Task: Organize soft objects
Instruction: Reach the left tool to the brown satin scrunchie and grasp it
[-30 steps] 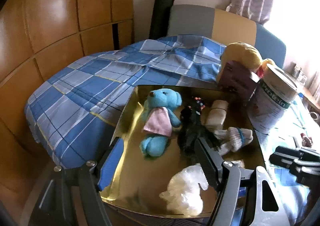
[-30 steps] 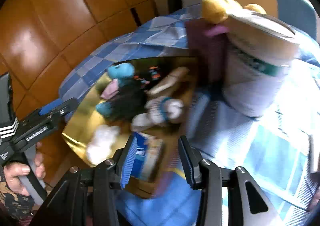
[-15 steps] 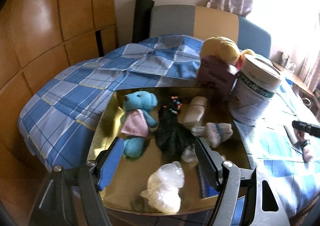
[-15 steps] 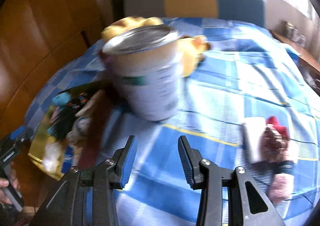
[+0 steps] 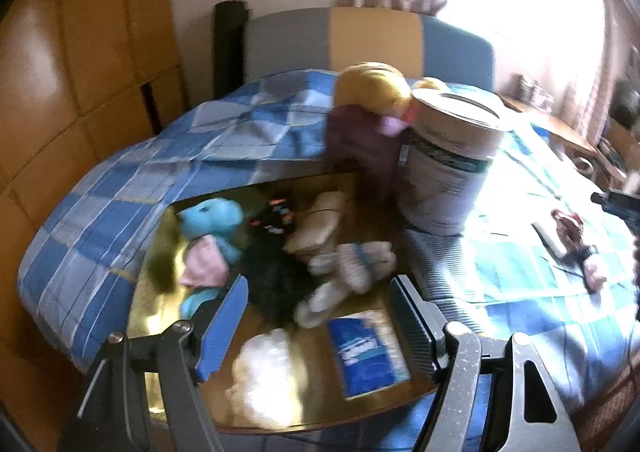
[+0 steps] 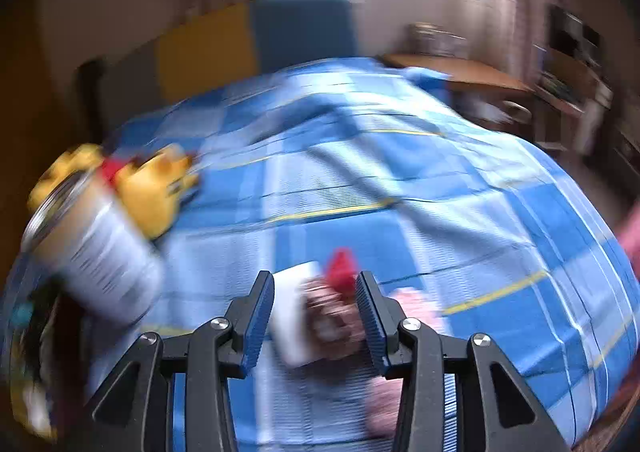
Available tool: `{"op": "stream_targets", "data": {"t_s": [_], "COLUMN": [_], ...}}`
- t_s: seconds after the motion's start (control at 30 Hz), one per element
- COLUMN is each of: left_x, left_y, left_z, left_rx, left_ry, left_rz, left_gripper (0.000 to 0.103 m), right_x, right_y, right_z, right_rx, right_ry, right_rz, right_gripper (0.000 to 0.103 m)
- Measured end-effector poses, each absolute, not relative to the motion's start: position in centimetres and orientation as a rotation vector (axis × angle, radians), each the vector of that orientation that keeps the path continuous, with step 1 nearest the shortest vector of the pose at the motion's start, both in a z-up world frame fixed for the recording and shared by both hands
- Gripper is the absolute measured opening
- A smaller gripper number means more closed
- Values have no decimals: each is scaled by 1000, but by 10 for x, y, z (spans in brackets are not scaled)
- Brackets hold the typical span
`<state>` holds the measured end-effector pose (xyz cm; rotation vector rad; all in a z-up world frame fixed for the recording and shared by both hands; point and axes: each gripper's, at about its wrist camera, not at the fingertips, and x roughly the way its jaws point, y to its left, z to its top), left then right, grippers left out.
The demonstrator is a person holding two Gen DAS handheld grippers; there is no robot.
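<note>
Gold tray (image 5: 160, 336) at near left of the bed (image 6: 400, 180) collects the soft stuff: blue bear (image 5: 212, 220), black plush (image 5: 272, 276), socks (image 5: 352, 268), a tissue pack (image 5: 368, 356). Left tool (image 5: 316, 316) hovers over it, jaws apart, empty, likely just waiting. Right tool (image 6: 316, 312), jaws part open and gripping nothing, frames the small pink-and-red doll (image 6: 336, 304) lying loose on the blanket to the right, probably next pick. Tin can (image 5: 448, 172) stands beside the tray.
</note>
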<state>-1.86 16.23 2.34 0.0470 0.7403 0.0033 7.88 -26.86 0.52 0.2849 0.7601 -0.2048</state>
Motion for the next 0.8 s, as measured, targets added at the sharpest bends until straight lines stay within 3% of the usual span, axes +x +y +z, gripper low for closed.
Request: {"op": "stream_targets", "data": {"t_s": [0.2,0.5,0.73,0.8], "left_x": [-6,10,30,39], "left_y": [117,37,-32,-55], "left_z": [19,3,-1,-1], "left_rx": [98,179,185,189], "left_ry": [771,817,841,844], "left_rz": [-119,-326,-497,-560], "left_gripper": [74,74,57,57], "right_x": [60,51,42,42], "right_y": [-341,-359,-372,-373], "right_z": [-9,-25,-40,-40], "right_rx": [598,752,889,905], "right_ry": [714,753,757,751], "right_rz": [-366,-378,-370,-363], "right_gripper": [43,43,43,43]}}
